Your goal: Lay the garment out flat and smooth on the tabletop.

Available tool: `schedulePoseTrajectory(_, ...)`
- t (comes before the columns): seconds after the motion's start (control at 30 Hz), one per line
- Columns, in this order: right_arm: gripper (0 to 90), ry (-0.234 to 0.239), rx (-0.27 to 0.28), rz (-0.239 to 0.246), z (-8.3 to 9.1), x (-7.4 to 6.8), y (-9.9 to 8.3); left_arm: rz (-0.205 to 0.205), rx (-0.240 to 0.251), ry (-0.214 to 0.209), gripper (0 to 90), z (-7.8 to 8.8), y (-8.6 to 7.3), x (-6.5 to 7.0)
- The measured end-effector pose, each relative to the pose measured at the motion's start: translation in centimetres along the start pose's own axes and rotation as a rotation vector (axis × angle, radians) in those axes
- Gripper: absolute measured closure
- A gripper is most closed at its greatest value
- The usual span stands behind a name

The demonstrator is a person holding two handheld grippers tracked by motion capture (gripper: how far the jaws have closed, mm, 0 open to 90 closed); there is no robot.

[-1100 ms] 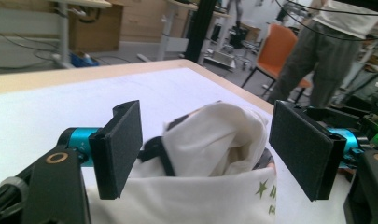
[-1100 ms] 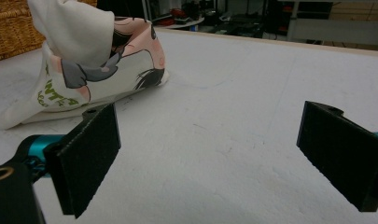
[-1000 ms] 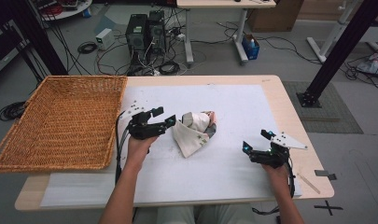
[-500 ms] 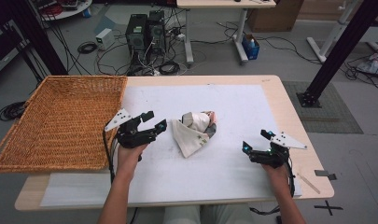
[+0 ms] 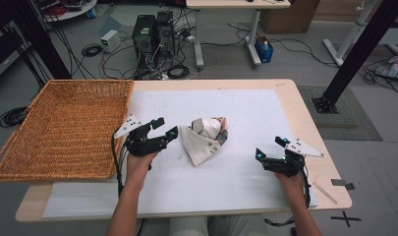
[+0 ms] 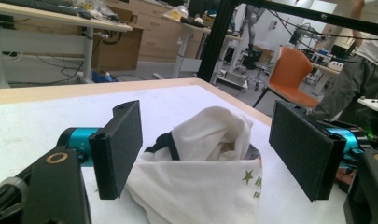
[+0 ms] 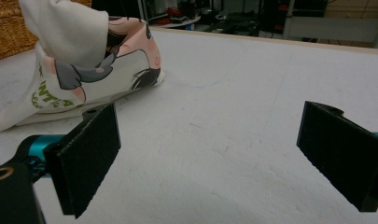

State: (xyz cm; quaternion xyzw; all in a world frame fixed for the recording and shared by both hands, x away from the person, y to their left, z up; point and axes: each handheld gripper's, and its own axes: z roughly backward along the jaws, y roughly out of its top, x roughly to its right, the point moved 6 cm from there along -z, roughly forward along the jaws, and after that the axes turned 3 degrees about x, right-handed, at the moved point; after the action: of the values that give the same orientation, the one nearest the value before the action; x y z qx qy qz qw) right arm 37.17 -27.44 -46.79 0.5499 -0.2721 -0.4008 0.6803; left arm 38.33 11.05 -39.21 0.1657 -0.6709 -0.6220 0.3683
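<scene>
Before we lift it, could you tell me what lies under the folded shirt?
The shirt rests on the white sheet covering the table. Anything beneath or inside its folds is hidden. The open left claw sits beside it, apart.

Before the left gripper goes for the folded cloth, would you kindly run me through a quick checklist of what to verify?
1. Left gripper open: ok, jaws wide apart in the left gripper view.
2. Cloth lined up between its jaws: ok, it lies just ahead of them, not yet touched.
3. Cloth folded and compact: ok, a bundle on the white sheet.
4. Right gripper out of the way: ok, open and apart from the cloth.
5. Basket free to receive: ok, nothing visible inside.
6. Fold will hold when lifted: cannot tell.
</scene>
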Motion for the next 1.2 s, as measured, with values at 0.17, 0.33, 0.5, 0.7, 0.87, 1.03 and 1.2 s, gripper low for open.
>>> schedulePoseTrajectory(0.17,5.7,-0.025,-0.060,-0.008,-0.7,-0.4,0.0,-0.001,-0.010,0.013,25.7,0.0,-0.1,-0.5)
schedulePoseTrajectory(0.33,20.9,0.111,-0.098,-0.065,-4.1,-4.4,2.4,0.013,-0.025,0.029,25.7,-0.3,-0.4,-1.0)
schedulePoseTrajectory(0.5,56.1,0.177,-0.307,-0.090,-9.7,-8.6,2.5,0.011,-0.036,0.022,25.7,-0.8,-0.7,-0.9)
schedulePoseTrajectory(0.7,86.3,0.193,-0.349,-0.074,-9.8,-8.5,1.9,-0.045,-0.106,0.043,25.8,-1.4,-1.5,-0.5)
schedulePoseTrajectory(0.87,86.5,0.278,-0.245,-0.048,-4.3,-8.7,2.7,-0.045,-0.123,0.031,25.8,-1.9,-1.9,0.0)
schedulePoseTrajectory(1.03,75.6,0.133,-0.347,-0.034,-0.6,-6.0,0.4,-0.044,-0.139,0.002,25.8,-3.1,-2.3,0.9)
schedulePoseTrajectory(1.2,55.8,-0.074,-0.195,-0.154,2.3,-2.8,0.9,-0.089,-0.242,-0.016,26.0,-6.5,-3.5,2.2)
